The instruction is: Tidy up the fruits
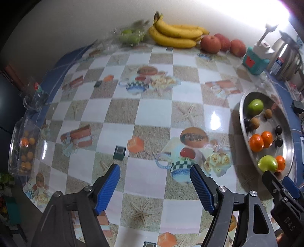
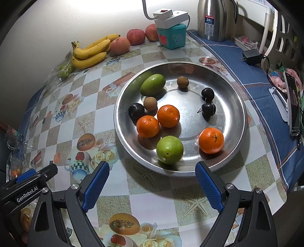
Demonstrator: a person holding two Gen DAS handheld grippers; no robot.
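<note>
Fruit lies loose in the round metal bowl (image 2: 235,136) on the patterned tablecloth (image 2: 117,190), just ahead of my right claw (image 2: 152,187). Nearest my right fingers sits a round green fruit (image 2: 169,149), with one orange (image 2: 211,140) to its right by the bowl's wall. Two more oranges (image 2: 158,120) sit touching each other near the middle. Beside them are a dark plum (image 2: 136,110) and a small brown longan (image 2: 150,103), close together. Farther back lies an oblong green fruit (image 2: 153,84), a second longan (image 2: 182,81), and two dark stemmed fruits (image 2: 208,102) one behind the other.

My right claw hangs over the cloth with its blue pads spread wide and nothing between them. My left claw (image 1: 154,187) is the same: pads well apart over bare tablecloth, gripping nothing, the bowl off to its right.

Against the far wall lie a bunch of bananas (image 1: 174,34), three apples (image 1: 221,44) in a row beside them, and a clear bag of green fruit (image 1: 131,36) on the other side. A teal box (image 2: 172,36) with a white power strip (image 2: 170,16) on top stands near a steel kettle (image 2: 211,20). At the left edge, a clear container (image 1: 22,150) holds small orange fruits.
</note>
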